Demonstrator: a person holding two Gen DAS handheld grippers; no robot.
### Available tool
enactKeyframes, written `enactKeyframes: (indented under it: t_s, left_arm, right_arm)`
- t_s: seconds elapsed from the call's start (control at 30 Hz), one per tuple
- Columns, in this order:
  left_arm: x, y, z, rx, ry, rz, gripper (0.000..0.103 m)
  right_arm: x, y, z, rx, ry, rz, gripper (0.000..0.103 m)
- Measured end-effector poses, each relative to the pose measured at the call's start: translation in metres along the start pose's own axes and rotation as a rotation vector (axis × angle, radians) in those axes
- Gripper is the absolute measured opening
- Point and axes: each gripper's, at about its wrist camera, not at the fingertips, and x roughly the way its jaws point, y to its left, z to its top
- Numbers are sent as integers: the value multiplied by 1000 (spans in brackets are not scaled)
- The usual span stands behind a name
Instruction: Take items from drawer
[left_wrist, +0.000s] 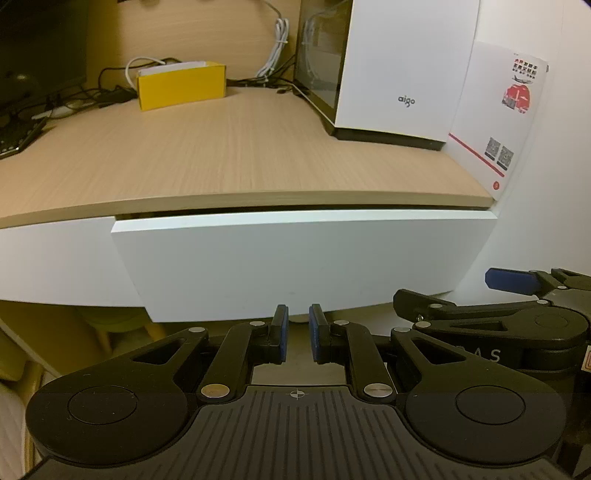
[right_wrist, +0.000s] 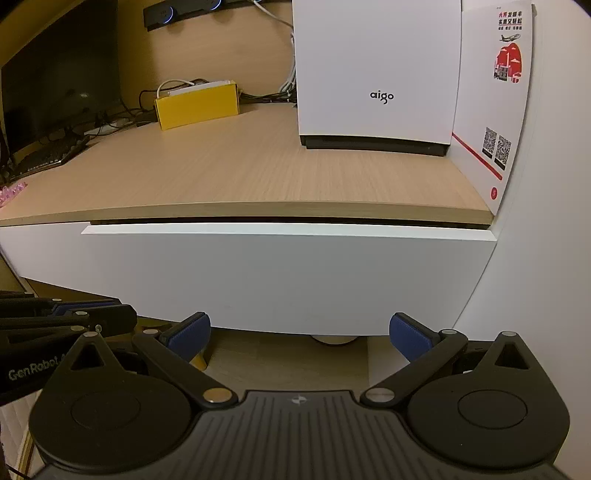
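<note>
The flat white drawer front (left_wrist: 303, 258) under the pale wood-grain desk top (left_wrist: 229, 155) stands only slightly ajar, a dark slit showing along its upper edge, so the step in hand looks like opening the drawer; no contents are visible yet. Below the drawer front's lower edge, the left gripper (left_wrist: 298, 338) has its blue pads drawn nearly together with a narrow gap and nothing between them. The right gripper (right_wrist: 300, 334), also just below that lower edge, is spread wide and empty. The next move probably calls for hooking the lower or upper edge and pulling outward.

The left wrist view shows the right gripper from the side, right of the drawer front. The right wrist view alone shows pink objects (right_wrist: 13, 194) at the desk's left edge.
</note>
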Motion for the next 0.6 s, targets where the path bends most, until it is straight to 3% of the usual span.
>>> enactKeyframes:
  t_s: [0.6]
  left_arm:
    - [0, 0, 1, -12, -4, -1, 15]
  right_arm:
    - [2, -5, 2, 26, 24, -12, 103]
